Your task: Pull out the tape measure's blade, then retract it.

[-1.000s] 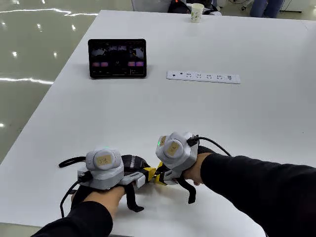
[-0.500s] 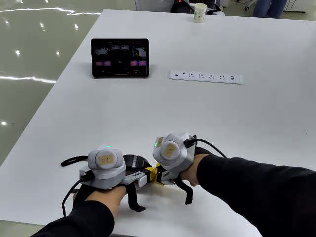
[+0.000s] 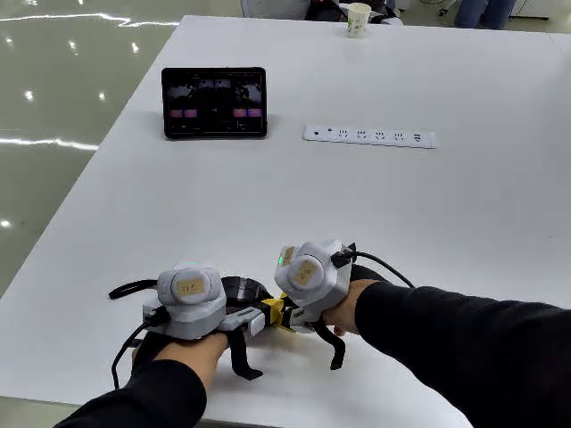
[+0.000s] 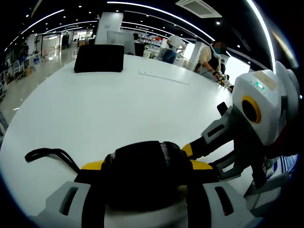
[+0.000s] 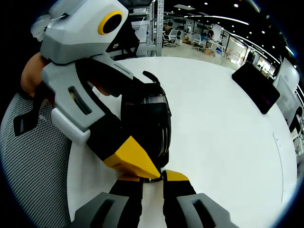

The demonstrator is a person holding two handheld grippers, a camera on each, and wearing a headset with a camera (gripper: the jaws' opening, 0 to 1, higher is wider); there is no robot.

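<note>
A black tape measure [image 3: 244,292] lies near the front edge of the white table [image 3: 357,205]. My left gripper [image 3: 257,316] is shut on its case, and in the left gripper view the black case [image 4: 142,159] fills the space between the yellow-tipped jaws. My right gripper [image 3: 284,317] meets it from the right. In the right gripper view its yellow fingertips [image 5: 176,176] stand nearly together at the case's mouth, pinched on the small end hook of the blade [image 5: 160,176]. No length of blade shows outside the case [image 5: 145,118]. A black wrist strap [image 3: 129,289] trails off to the left.
A dark tablet [image 3: 214,102] stands at the back left. A white power strip [image 3: 368,136] lies at the back centre, and a paper cup [image 3: 358,20] is at the far edge. A grey mesh chair [image 5: 33,156] sits below the front edge.
My right gripper has edged slightly left toward the tape measure. The left gripper and the case have stayed put. The head view has shifted a little.
</note>
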